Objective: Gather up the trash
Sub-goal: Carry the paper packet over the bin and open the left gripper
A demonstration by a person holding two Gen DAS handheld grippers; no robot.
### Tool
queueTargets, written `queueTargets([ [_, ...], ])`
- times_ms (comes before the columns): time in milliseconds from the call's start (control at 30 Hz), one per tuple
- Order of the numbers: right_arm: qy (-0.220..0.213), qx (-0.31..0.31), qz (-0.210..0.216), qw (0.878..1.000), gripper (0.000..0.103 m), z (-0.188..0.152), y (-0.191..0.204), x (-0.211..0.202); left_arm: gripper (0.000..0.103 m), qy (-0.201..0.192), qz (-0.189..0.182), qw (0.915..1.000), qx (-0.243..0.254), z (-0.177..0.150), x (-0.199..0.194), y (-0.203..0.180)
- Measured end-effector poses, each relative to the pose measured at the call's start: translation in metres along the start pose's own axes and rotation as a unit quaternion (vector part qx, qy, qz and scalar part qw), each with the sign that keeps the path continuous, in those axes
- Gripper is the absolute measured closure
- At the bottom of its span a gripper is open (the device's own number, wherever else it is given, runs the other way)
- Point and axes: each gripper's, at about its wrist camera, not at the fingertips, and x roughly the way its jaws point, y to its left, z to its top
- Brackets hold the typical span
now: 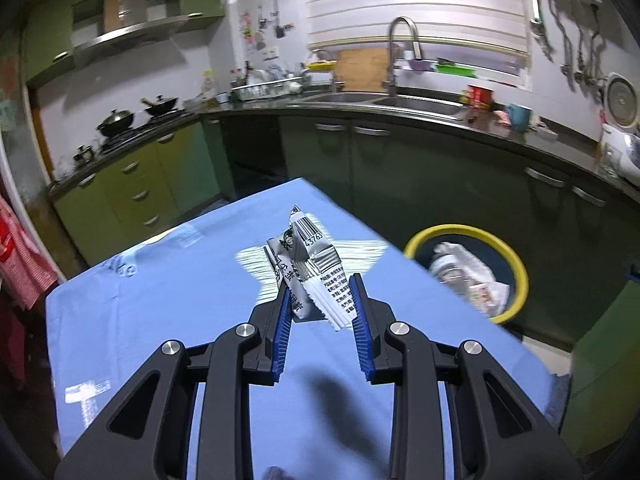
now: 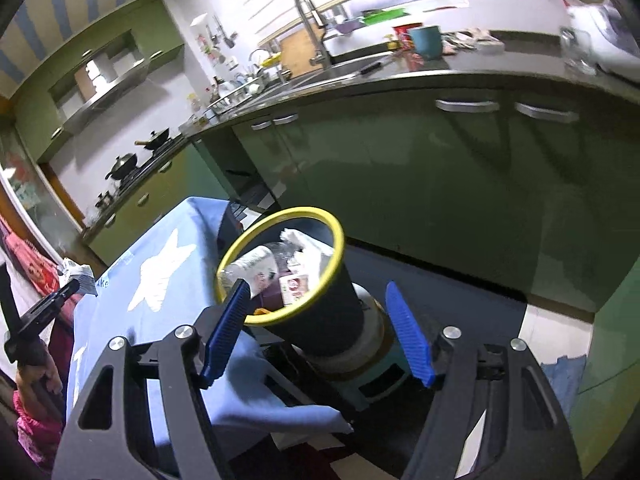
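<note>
My left gripper [image 1: 320,284] is shut on a crumpled silver-and-white snack wrapper [image 1: 310,264] with a barcode, held above the blue-clothed table [image 1: 160,300]. A dark trash bin with a yellow rim [image 1: 516,264] stands off the table's right side, with a plastic bottle and crumpled paper inside. In the right wrist view my right gripper [image 2: 316,292] is open and empty, hovering just above the bin's yellow rim [image 2: 338,240]. The left gripper with the wrapper [image 2: 78,274] shows at the far left of that view.
The blue cloth has a white star print [image 2: 160,276]. The bin stands on a round stool [image 2: 372,352] beside the table. Green cabinets [image 1: 400,168], a dark counter with a sink [image 1: 400,100] and a stove with pots [image 1: 132,120] ring the room.
</note>
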Motion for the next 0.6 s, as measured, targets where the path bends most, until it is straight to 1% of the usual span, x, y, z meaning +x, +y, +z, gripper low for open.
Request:
queueTargets([
  [133,-0.006,0.018,-0.004,1.000,0.036,-0.005,-0.019,-0.007,0.075,0.007,-0.041,0.9989,0.020,0.019,0.004,-0.036],
  [233,-0.013,0.024,-0.007,1.000,0.036,-0.007,-0.028,-0.015,0.075,0.027,-0.096,0.9944,0.037,0.036,0.018,-0.073],
  [300,-0.016,0.026,-0.014,0.999,0.036,-0.007,-0.031,-0.018,0.075,0.046,-0.131,0.9890,0.050,0.049,0.037,-0.104],
  [400,-0.022,0.031,-0.023,0.999,0.036,-0.006,-0.036,-0.022,0.075,0.070,-0.161,0.9820,0.071,0.063,0.068,-0.144],
  [433,-0.021,0.033,-0.025,0.999,0.036,-0.006,-0.038,-0.021,0.075,0.089,-0.174,0.9778,0.076,0.067,0.084,-0.160],
  [500,-0.018,0.035,-0.028,0.999,0.036,-0.005,-0.042,-0.019,0.074,0.120,-0.191,0.9709,0.080,0.071,0.112,-0.181],
  [600,-0.008,0.038,-0.030,0.999,0.035,-0.006,-0.045,-0.013,0.074,0.160,-0.202,0.9621,0.089,0.072,0.150,-0.207],
])
